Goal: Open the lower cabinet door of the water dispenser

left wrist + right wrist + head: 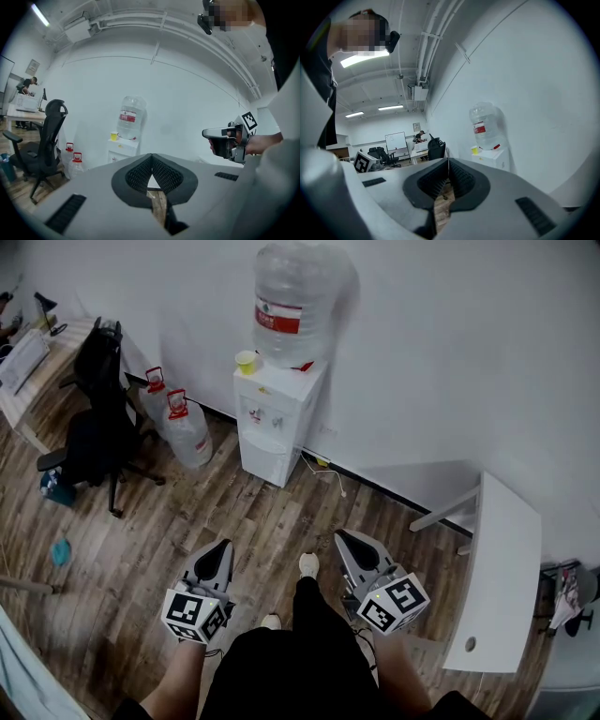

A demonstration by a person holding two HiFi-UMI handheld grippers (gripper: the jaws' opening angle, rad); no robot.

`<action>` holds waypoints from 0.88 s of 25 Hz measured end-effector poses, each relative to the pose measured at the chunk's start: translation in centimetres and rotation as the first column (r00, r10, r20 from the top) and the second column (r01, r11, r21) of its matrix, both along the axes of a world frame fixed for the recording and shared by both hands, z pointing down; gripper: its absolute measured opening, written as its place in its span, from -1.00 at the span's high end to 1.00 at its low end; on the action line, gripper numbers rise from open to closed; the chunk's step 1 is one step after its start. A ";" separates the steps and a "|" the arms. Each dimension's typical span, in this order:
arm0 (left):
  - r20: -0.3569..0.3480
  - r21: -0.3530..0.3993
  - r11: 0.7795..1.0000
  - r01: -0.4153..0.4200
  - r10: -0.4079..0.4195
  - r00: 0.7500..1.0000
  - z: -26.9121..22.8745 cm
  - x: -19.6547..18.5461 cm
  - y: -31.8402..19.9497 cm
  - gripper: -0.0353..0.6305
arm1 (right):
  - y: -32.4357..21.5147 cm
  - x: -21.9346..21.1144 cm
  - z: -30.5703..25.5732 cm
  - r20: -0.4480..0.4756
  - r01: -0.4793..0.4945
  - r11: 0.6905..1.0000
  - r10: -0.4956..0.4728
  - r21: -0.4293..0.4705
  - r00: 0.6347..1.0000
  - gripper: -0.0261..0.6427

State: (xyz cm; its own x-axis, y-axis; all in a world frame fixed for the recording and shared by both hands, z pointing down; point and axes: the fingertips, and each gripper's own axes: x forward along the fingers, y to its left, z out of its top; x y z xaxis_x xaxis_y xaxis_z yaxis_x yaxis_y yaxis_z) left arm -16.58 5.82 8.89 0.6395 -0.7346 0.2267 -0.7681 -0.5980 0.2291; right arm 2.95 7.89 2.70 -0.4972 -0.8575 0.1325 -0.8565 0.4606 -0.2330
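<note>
Stands on the wood floor [244, 521] facing the water dispenser [277, 418], well apart from it; holds the left gripper [222, 547] and the right gripper [346, 540] low out in front, one on each side of the shoes [308, 564], both aimed toward the dispenser; carries a marker cube [195, 615] at the near end of each.

Grips nothing with the left gripper: jaws pressed together at the tips in the left gripper view, only a sliver of floor seen through the gap behind them; likewise nothing in the right gripper: jaws shut tip to tip in the right gripper view, bare floor below; touches no object with either.

Ahead, against the white wall [441, 352]: the white water dispenser, topped by a large clear bottle [292, 296] with a red label, neck down; beside that bottle, on the dispenser's top, a yellow cup [246, 362]; on the lower front, the lower cabinet door [265, 457], shut as far as the head view shows, far from both grippers.

Just left of the dispenser, on the floor: two spare bottles [186, 427] with red caps, side by side; further left, a black office chair [98, 418]; to the right, near the wall, a white worktop [502, 577].
</note>
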 end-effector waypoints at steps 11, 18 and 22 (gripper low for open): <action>0.014 -0.004 0.998 0.068 -0.068 0.998 0.7 4.3 -8.6 0.85 | -10.3 4.0 2.6 0.031 0.084 0.996 -0.082 -0.041 0.996 0.85; 0.005 -0.053 0.992 0.116 -0.116 0.993 1.4 9.2 -16.2 0.85 | -19.2 8.2 4.5 0.034 0.168 0.983 -0.166 -0.077 0.986 0.85; 0.016 -0.067 0.990 0.122 -0.121 0.993 2.0 12.4 -19.9 0.85 | -23.5 9.9 5.6 0.021 0.235 0.969 -0.234 -0.074 0.972 0.85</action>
